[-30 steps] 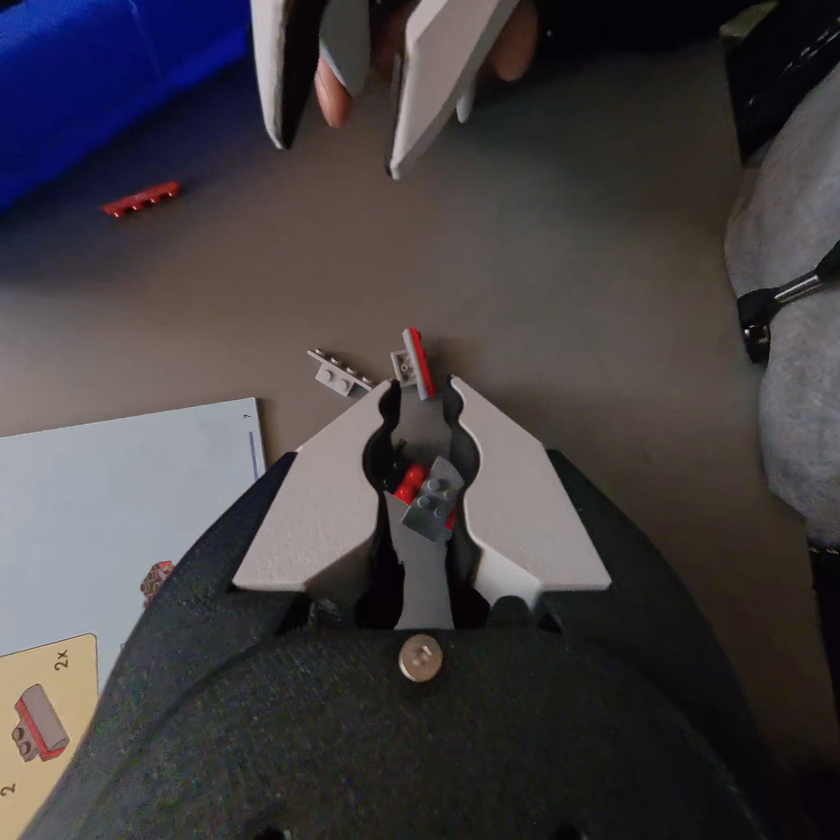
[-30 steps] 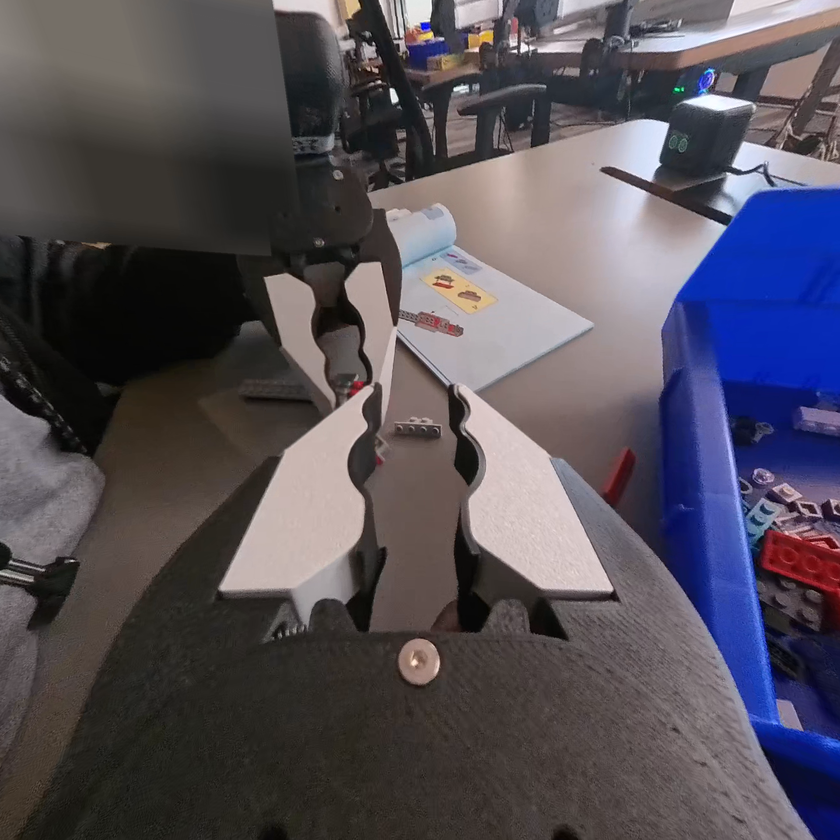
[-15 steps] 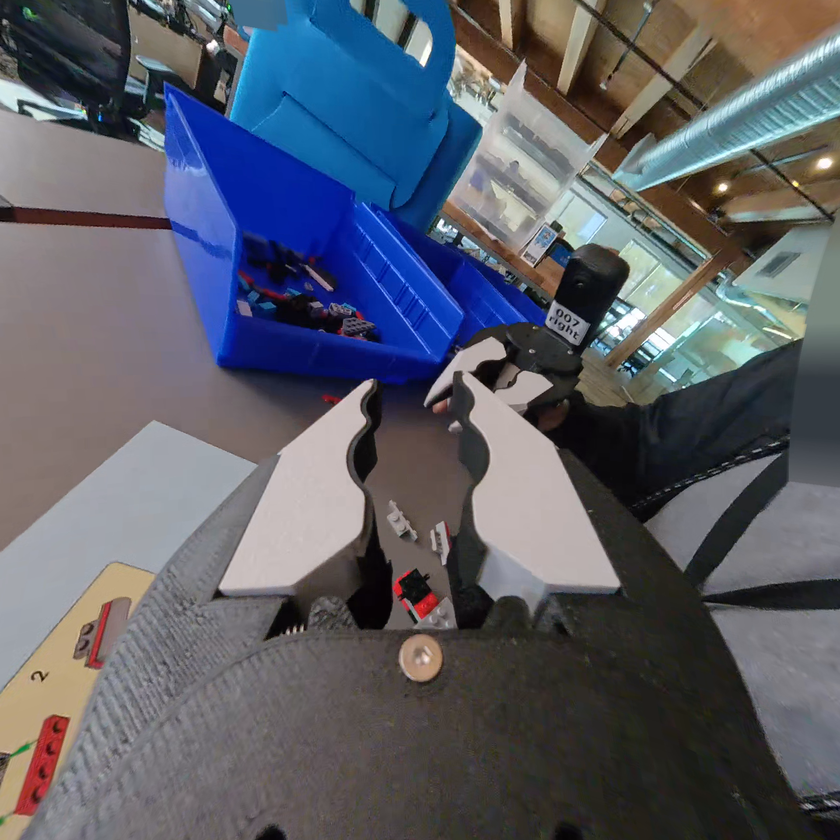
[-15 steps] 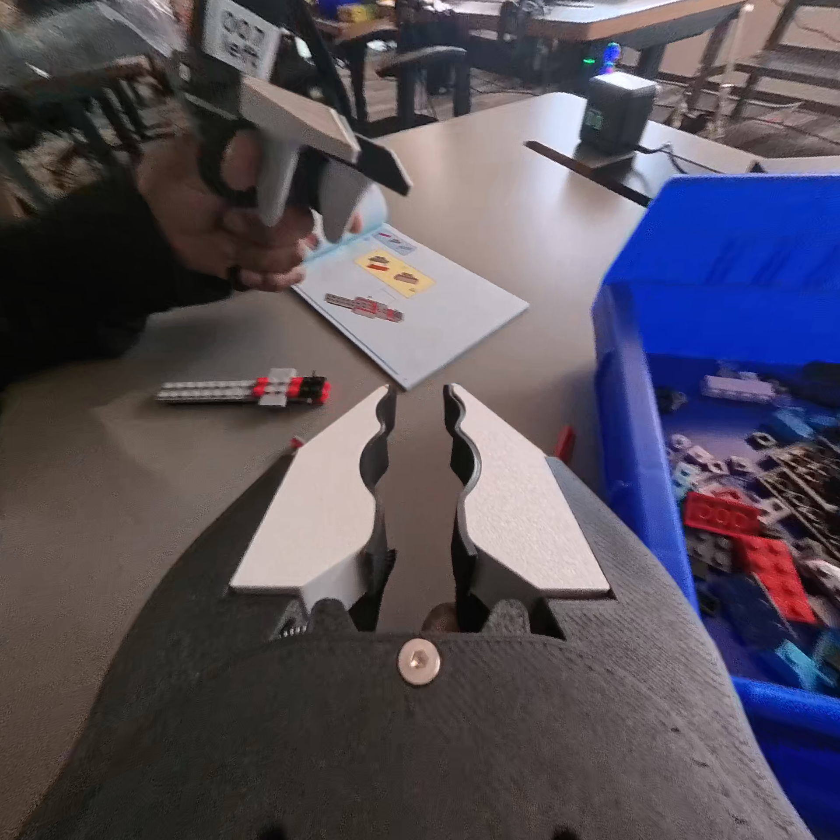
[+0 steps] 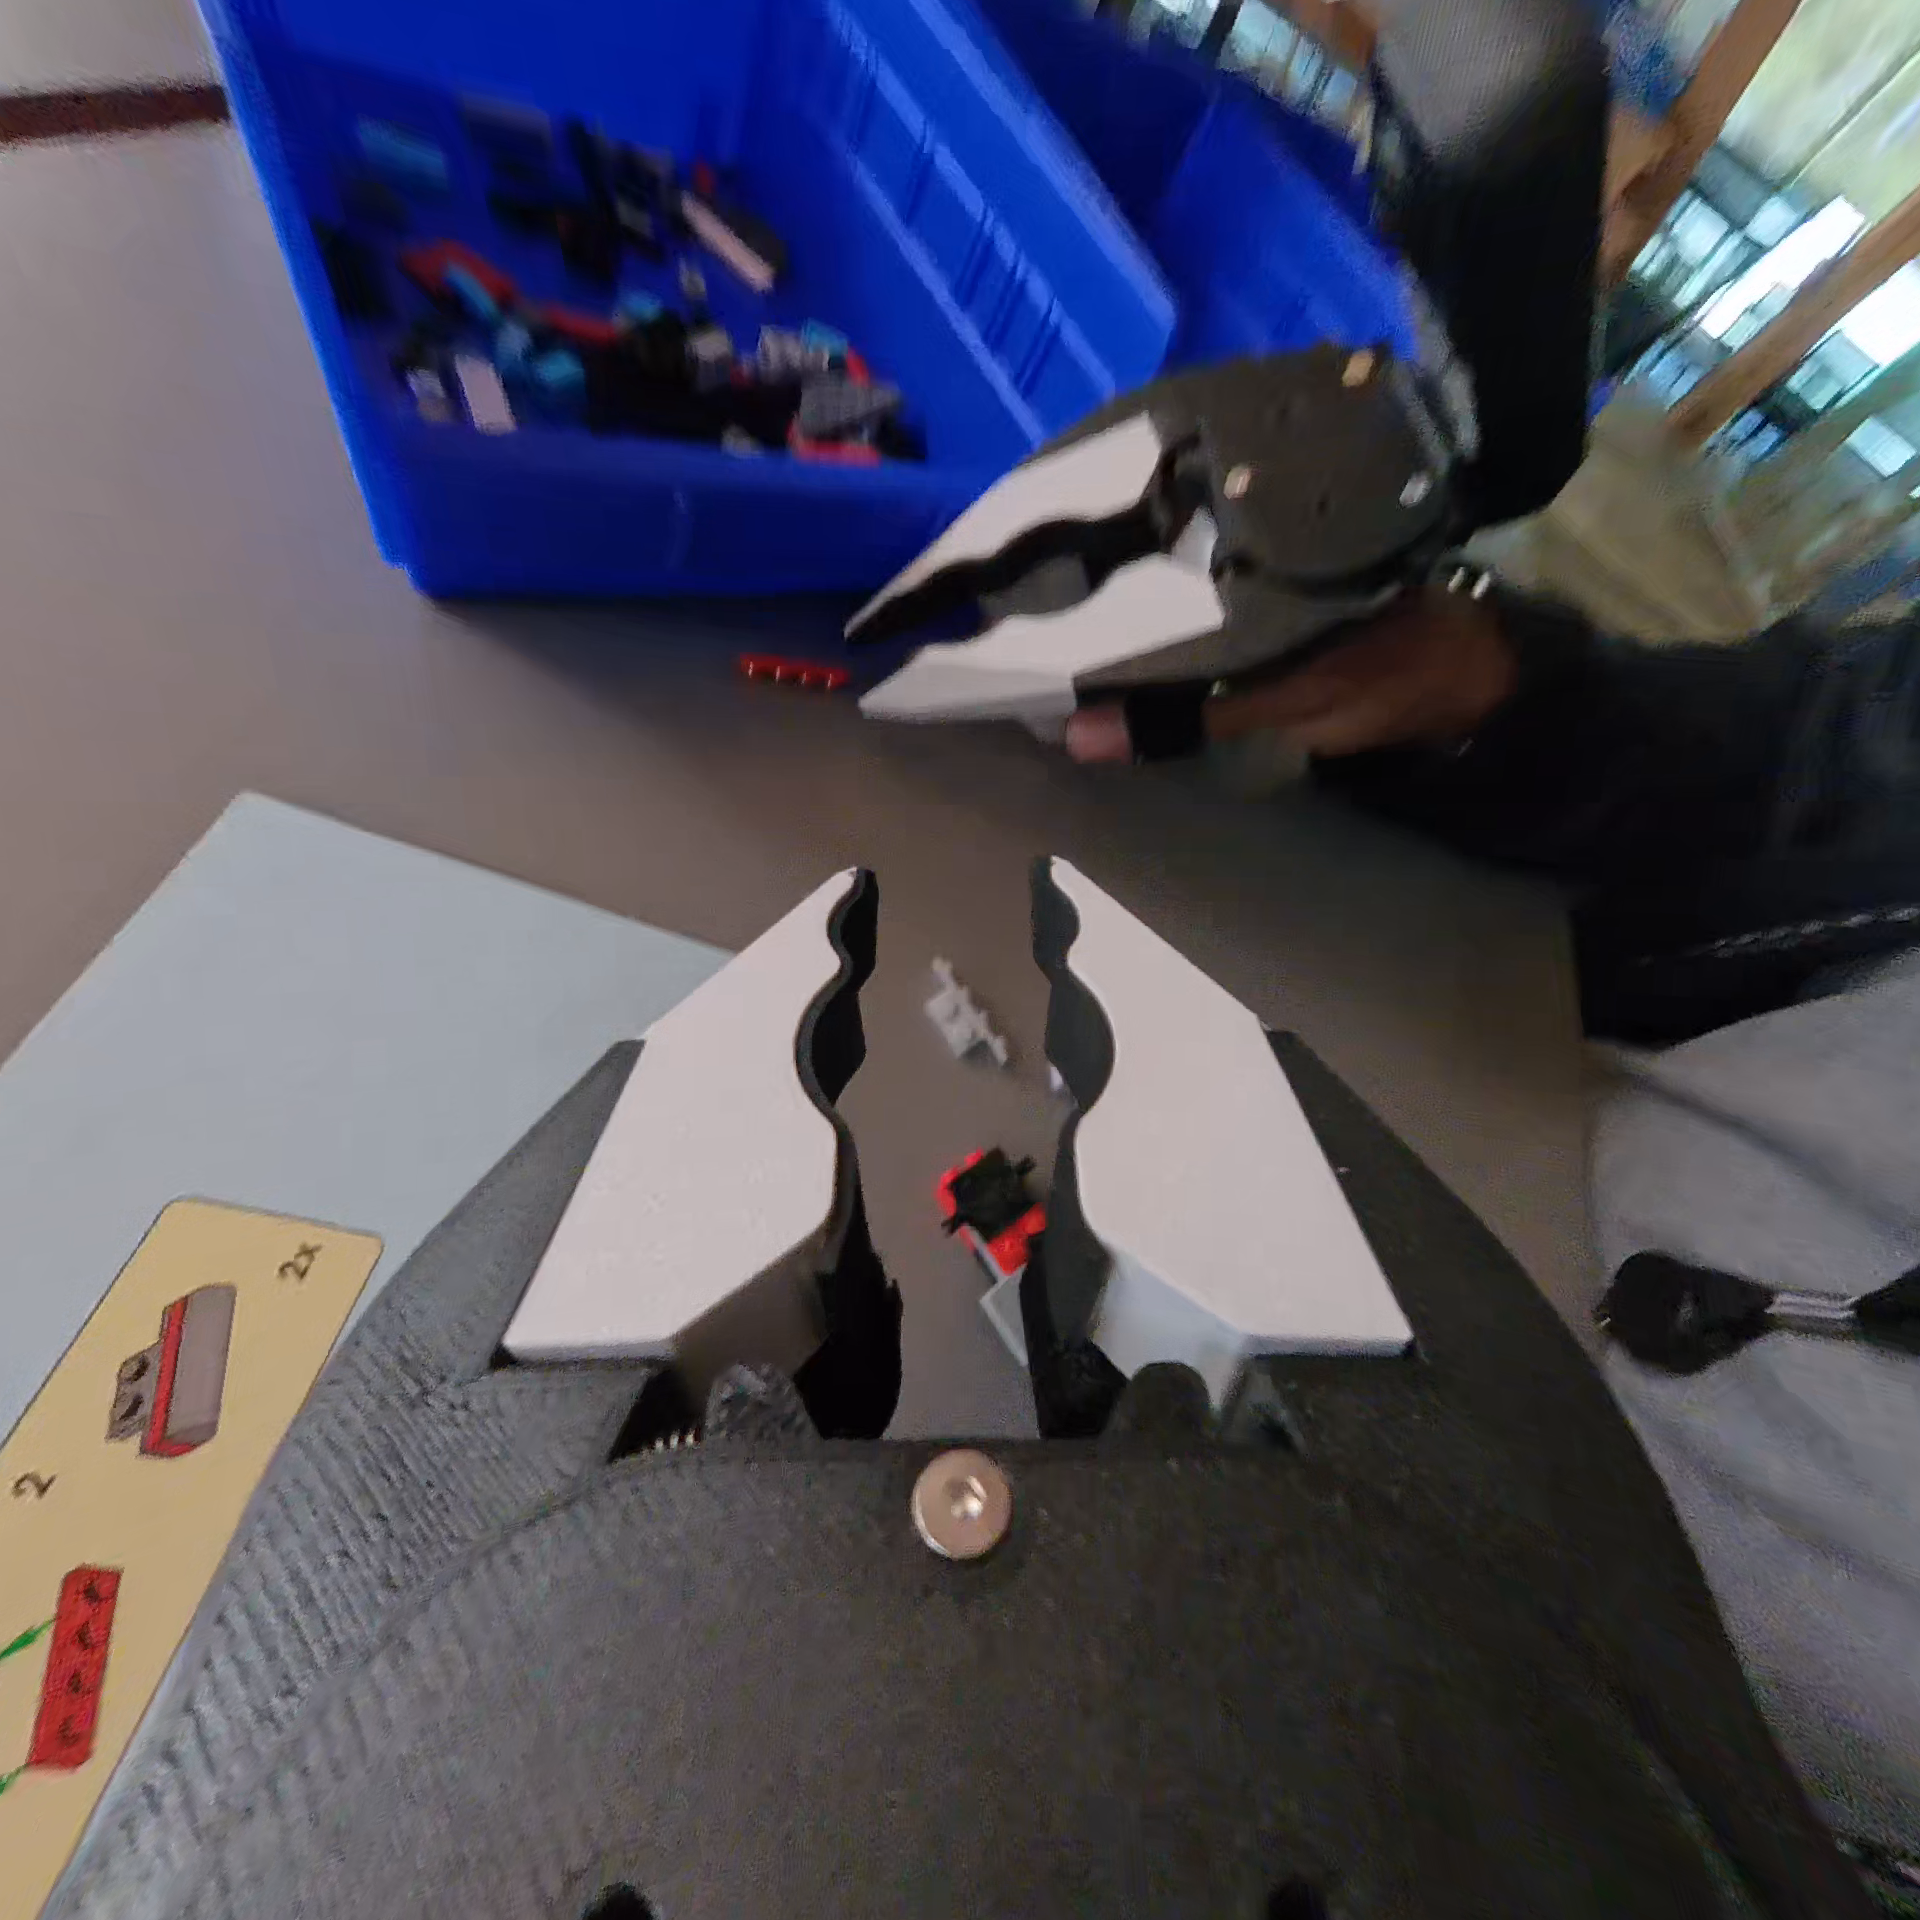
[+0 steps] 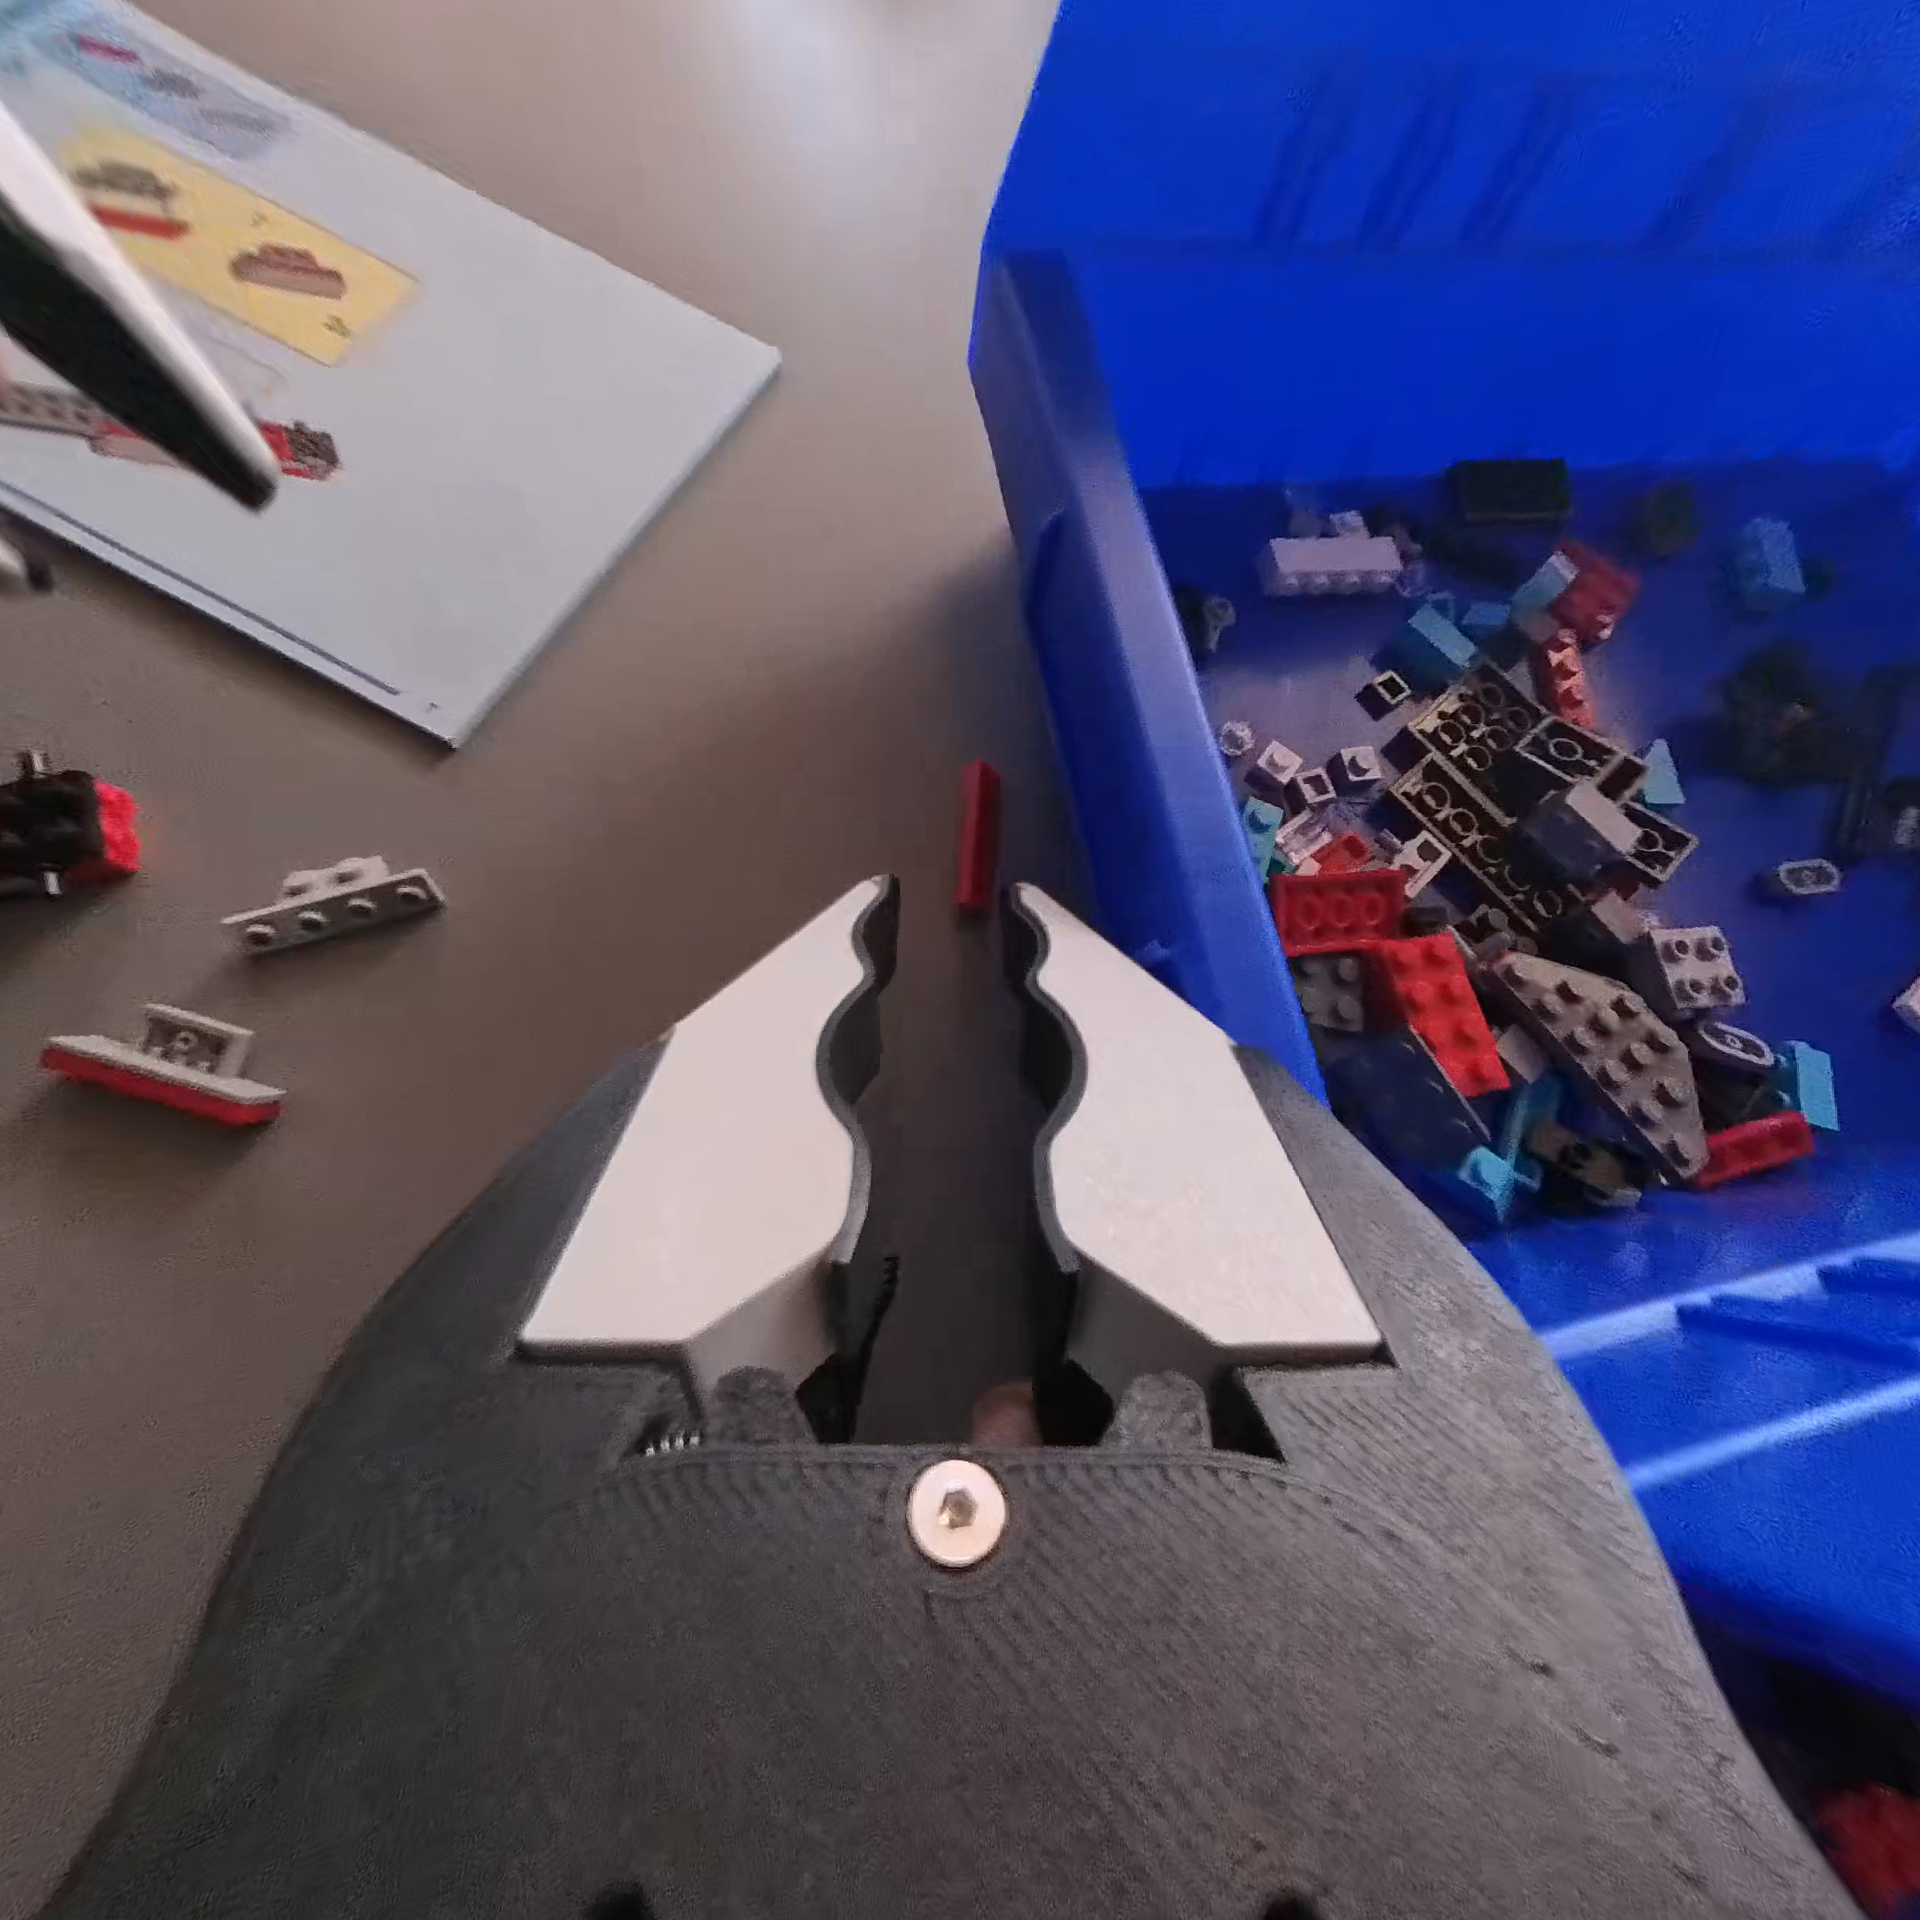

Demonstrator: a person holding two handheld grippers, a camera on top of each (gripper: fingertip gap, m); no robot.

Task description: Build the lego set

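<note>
1. Two grippers, both jaws parted, nothing held in either.
2. Left gripper [image 5: 954,883]: instruction booklet [image 5: 312,997] lies left of the jaws, partly under the gripper body. Seen through the gap, on the table [image 5: 208,665]: a small grey plate piece [image 5: 964,1013], and nearer the base a red-and-black lego assembly [image 5: 987,1205].
3. Ahead-right of the left jaws, the right gripper [image 5: 868,665] hovers just above the table, tips near a red plate [image 5: 795,672].
4. Right gripper [image 6: 951,888] view: left of the jaws lie a red-and-grey sub-assembly [image 6: 166,1060], a grey plate with studs [image 6: 332,906] and the red-and-black assembly [image 6: 62,831], all apart.
5. Red plate [image 6: 977,847] sits just ahead of the tip gap, not touched.
6. Right of the jaws: blue bin [image 6: 1122,644] with loose mixed lego bricks [image 6: 1507,935] inside.
</note>
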